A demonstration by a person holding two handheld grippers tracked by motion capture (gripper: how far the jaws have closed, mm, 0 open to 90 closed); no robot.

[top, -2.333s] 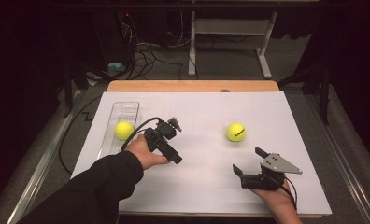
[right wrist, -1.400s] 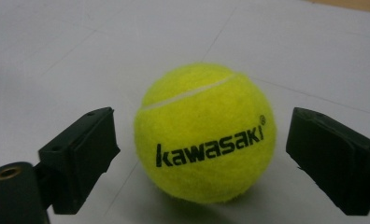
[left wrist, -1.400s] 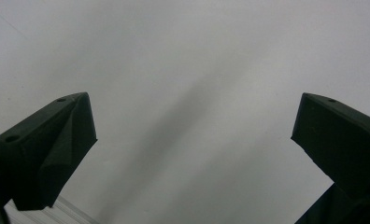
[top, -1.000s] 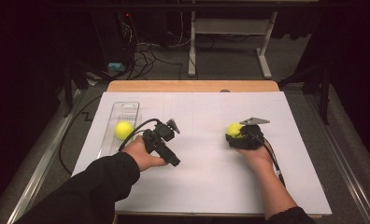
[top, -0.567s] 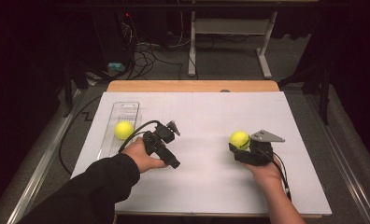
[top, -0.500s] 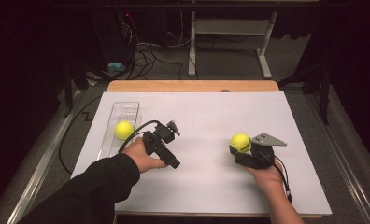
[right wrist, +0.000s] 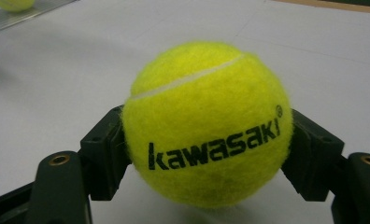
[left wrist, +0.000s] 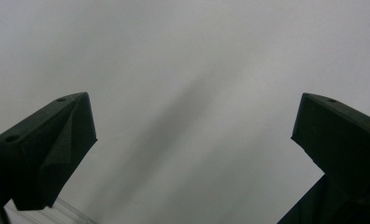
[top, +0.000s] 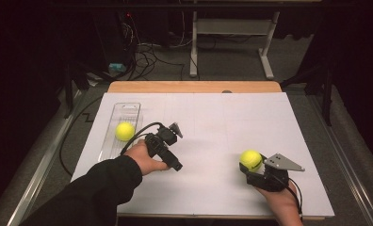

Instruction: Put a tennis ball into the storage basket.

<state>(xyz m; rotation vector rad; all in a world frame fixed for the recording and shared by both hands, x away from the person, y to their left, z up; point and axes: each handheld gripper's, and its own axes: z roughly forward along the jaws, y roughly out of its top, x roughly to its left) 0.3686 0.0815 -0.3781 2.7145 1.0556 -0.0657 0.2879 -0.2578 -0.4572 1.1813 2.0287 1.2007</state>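
**A:** What sits on the table [top: 208, 117]?

**B:** A white sheet covers most of it, with a strip of bare wood along the far edge. At the left lies a clear plastic tray [top: 128, 113], and a yellow tennis ball in the tray [top: 125, 131] rests on it. Beyond the table the room is dark; a metal stand and tangled cables on the floor are hard to make out.

**A:** And the hands?

**B:** The left tool [top: 175, 134] is held just right of the tray, low over the sheet. In the left gripper view its two black jaws stand wide apart over blank white, with a corner of the tray at the bottom left. The left sleeve is cut off by the bottom edge.

**A:** The right one?

**B:** The right tool [top: 248, 165], near the front right of the table, pinches a second tennis ball [right wrist: 206, 123] between its jaws. The word "kawasaki" is printed on it in black. The ball hides the jaws' inner faces.
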